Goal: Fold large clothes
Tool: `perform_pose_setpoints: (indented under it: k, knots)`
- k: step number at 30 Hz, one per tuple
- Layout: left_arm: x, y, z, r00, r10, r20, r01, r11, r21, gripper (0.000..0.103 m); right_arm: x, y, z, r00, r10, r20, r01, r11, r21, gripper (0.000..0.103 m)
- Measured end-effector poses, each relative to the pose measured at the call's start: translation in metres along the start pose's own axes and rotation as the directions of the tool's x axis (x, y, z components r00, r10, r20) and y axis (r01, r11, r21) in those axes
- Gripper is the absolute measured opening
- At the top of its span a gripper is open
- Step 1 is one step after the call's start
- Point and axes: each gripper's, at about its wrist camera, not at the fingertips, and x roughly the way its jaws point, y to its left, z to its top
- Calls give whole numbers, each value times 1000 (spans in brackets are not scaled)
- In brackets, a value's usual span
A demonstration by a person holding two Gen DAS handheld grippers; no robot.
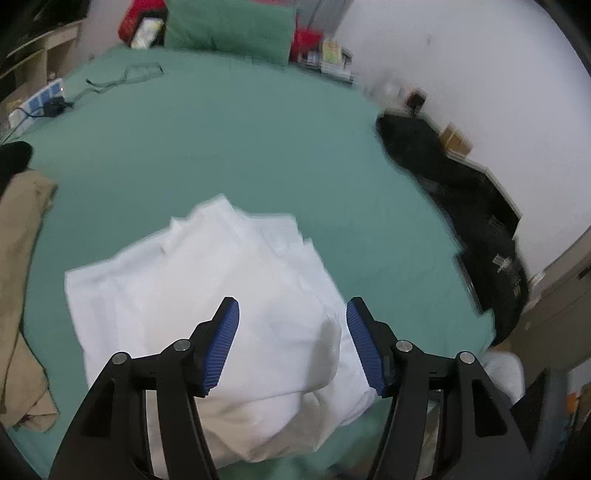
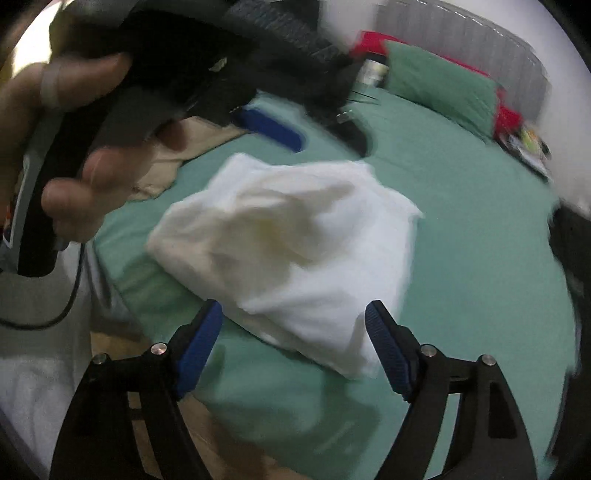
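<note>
1. below and ahead of both sets of jaws, the white garment lies loosely bundled on the green bed.
2. left gripper and right gripper hang above it, jaws wide, holding nothing.
3. best next: seize two outer edges and spread it flat before creasing.
4. beyond the left jaws a tan garment, beyond the right a black garment, crowd the bed's edges.

Bed with green sheet fills most of both frames. Folded white garment lies on it, lower centre. Tan garment at left edge, black garment along right edge. Green pillow top centre, thin cable upper left. All blurred.
</note>
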Motion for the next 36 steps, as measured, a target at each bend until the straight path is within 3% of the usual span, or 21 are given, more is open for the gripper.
perform_pose_setpoints:
  k: [2, 4, 5, 9, 13, 16, 18, 20, 24, 26, 28, 29, 30, 33, 36]
  knots:
    - [23, -4, 0, 996, 69, -55, -69, 998, 6, 64, -2, -24, -12, 1000, -7, 0, 7, 997, 79, 80]
    - [38, 1, -7, 978, 196, -73, -194, 980, 35, 64, -3, -47, -22, 1000, -27, -1, 26, 988, 154, 80]
    - [37, 7, -11, 972, 224, -73, -223, 975, 25, 64, -5, -57, -27, 999, -32, 6, 30, 981, 191, 80]
    - [18, 36, -30, 955, 293, -47, -296, 953, -65, 64, -6, -83, -35, 999, -27, 35, 15, 952, 306, 80]
    - [-8, 76, -53, 937, 349, -15, -347, 923, -166, 64, 6, -91, -33, 1000, -4, 27, -5, 939, 343, 80]
    - [-23, 106, -67, 916, 399, -43, -397, 886, -237, 64, 12, -88, -25, 999, 7, 32, -18, 936, 353, 80]
    - [-35, 122, -77, 911, 410, -48, -406, 868, -285, 64, 17, -86, -19, 999, 20, 37, -32, 930, 366, 80]
    - [-53, 130, -81, 916, 401, -2, -381, 870, -312, 64, 23, -87, -11, 998, 41, 47, -56, 925, 377, 80]
    - [-63, 123, -72, 945, 315, 83, -282, 918, -280, 64, 40, -89, -1, 985, 147, 95, -174, 879, 445, 80]
    - [-51, 121, -64, 966, 248, 76, -220, 938, -268, 64, 55, -89, 1, 973, 209, 99, -231, 844, 484, 80]
    - [-28, 119, -57, 975, 221, 18, -209, 944, -257, 64, 75, -83, 0, 954, 287, 83, -287, 799, 528, 77]
    - [-14, 120, -60, 975, 220, -33, -221, 941, -257, 64, 85, -80, -3, 936, 340, 90, -332, 766, 550, 51]
    - [-5, 121, -65, 972, 222, -72, -233, 936, -263, 64, 93, -75, -6, 918, 384, 98, -369, 738, 565, 43]
    - [-2, 111, -79, 973, 224, -54, -230, 942, -244, 64, 91, -69, -10, 929, 357, 95, -346, 753, 560, 29]
    - [-6, 103, -89, 984, 172, -50, -179, 961, -211, 64, 77, -64, -11, 944, 324, 57, -302, 786, 539, 26]
